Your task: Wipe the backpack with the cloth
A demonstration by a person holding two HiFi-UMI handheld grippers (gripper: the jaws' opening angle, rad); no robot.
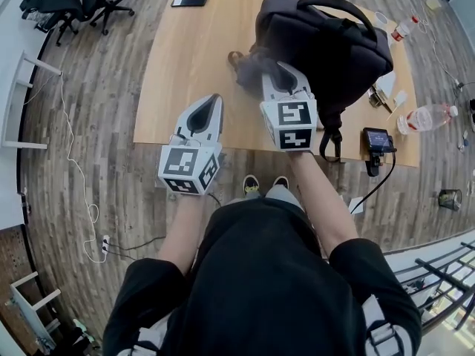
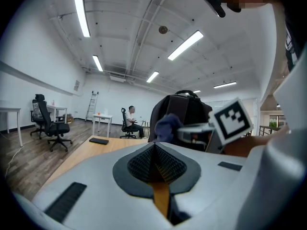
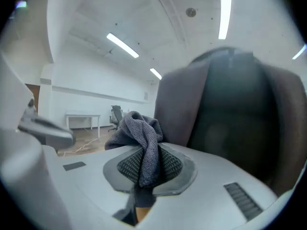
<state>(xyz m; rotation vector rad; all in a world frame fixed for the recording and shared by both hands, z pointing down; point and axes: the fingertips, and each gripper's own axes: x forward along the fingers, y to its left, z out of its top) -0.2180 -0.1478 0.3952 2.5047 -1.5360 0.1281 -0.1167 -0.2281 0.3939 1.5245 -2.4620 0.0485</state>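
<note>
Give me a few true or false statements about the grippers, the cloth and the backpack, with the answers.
1. The right gripper is shut on the cloth. True.
2. The left gripper also grips the cloth. False: its jaws are together with nothing between them.
3. The backpack sits on the floor. False: it sits on the wooden table.
4. A dark phone lies near the table's far left corner. True.

Your left gripper (image 1: 214, 101), jaws together and empty, points forward. Your right gripper (image 1: 286, 73), beside it and slightly ahead, pinches a grey cloth (image 3: 144, 143).
</note>
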